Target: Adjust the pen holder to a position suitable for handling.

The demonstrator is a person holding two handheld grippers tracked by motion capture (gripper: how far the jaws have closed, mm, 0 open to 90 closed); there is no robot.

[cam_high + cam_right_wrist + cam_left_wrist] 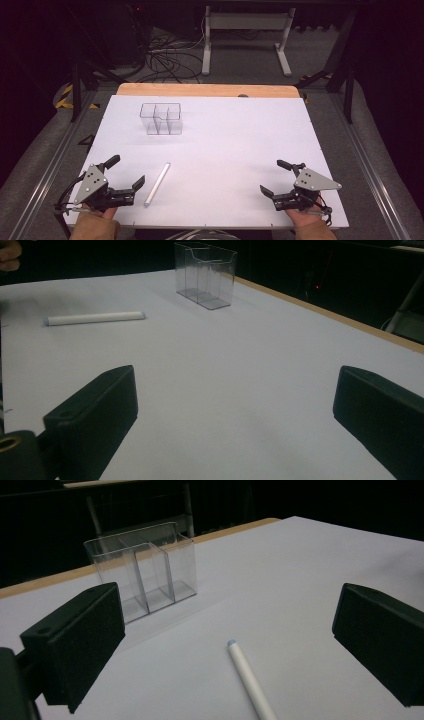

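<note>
Count on the white table point(240, 150): one white pen point(157, 184), lying flat. One clear plastic organizer point(161, 119) (three compartments can be made out through its walls). Two handheld grippers: left gripper point(125, 171) and right gripper point(274, 176), each with two black jaws, four jaws in all.

Left tongs point(128, 171) and right tongs point(273, 177) rest low (jaws spread wide).
</note>
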